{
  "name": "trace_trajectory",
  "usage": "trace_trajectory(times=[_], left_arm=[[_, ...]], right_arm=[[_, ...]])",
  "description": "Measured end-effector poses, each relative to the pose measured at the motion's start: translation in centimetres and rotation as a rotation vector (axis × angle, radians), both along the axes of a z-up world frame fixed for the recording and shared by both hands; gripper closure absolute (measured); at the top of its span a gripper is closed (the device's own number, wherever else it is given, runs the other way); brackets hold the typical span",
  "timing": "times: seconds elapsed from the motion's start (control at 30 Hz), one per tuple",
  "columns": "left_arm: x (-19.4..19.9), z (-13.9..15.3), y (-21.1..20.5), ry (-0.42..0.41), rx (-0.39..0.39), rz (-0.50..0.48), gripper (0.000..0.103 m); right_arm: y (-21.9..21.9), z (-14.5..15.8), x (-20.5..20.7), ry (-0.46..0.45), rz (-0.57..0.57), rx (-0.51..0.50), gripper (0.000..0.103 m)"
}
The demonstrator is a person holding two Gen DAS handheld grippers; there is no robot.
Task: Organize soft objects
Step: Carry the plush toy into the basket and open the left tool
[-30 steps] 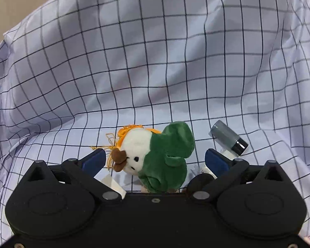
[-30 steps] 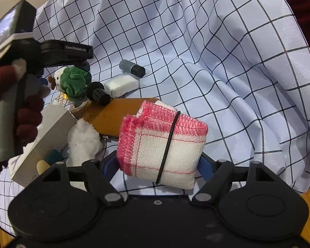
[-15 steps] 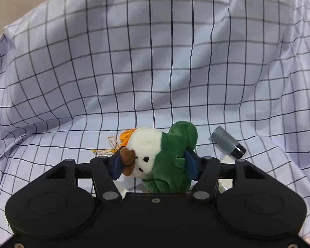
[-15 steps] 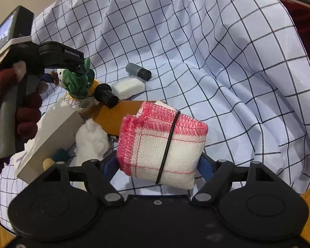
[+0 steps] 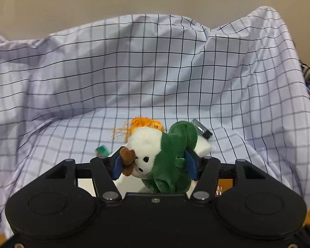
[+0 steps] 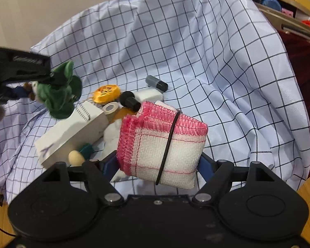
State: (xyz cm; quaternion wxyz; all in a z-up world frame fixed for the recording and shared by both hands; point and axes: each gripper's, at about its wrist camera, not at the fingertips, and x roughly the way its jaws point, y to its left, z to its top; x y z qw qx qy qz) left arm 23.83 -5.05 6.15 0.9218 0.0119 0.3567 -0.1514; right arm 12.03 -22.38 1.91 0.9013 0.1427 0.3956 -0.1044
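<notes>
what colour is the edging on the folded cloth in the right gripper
Pink-red edging on the white folded cloth, with a black band around it; clearest in the right wrist view.

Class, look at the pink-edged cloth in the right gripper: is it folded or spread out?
Folded. The pink-edged cloth is a compact stacked bundle, its layered edges visible, bound by a black band.

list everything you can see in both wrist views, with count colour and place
plush toy: 1, green and white, brown ear, clamped in left tongs
folded cloth: 1, white with pink edging, black band round it, clamped in right tongs
checked sheet: 1, pale lilac with dark grid, draped under everything
white box: 1, in the pile
orange disc: 1, behind the box
tape roll: 1, beige, beside the box
grey tube: 1, black cap, far side of the pile
white fluff: 1, beside the cloth
left tongs: 1, black with blue pads, shut on the toy
right tongs: 1, black, shut on the cloth
</notes>
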Motion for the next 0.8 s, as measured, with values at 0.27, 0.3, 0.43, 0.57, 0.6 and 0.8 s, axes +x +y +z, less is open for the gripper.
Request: trace_trajectory(times=[0.27, 0.3, 0.43, 0.57, 0.6, 0.8], left_arm=[[-7.3, -0.4, 3.1, 0.022, 0.0, 0.011, 0.047], [-8.1, -0.8, 3.5, 0.038, -0.012, 0.011, 0.047], [-10.9, -2.3, 4.7, 0.106, -0.047, 0.031, 0.047], [-13.3, -4.1, 5.0, 0.149, -0.039, 0.058, 0.047], [-13.7, -4.6, 5.1, 0.166, -0.041, 0.063, 0.047], [-16.3, -6.6, 5.4, 0.216, -0.033, 0.098, 0.047]], right_arm=[[2.0, 1.4, -3.9, -0.02, 0.038, 0.001, 0.026], [2.4, 1.6, -4.5, -0.023, 0.043, -0.001, 0.026], [3.3, 1.9, -6.2, -0.035, 0.057, -0.007, 0.026], [3.9, 2.1, -7.9, -0.04, 0.071, 0.012, 0.026], [4.0, 2.1, -8.4, -0.043, 0.076, 0.015, 0.026], [4.4, 2.2, -10.5, -0.061, 0.083, 0.034, 0.026]])
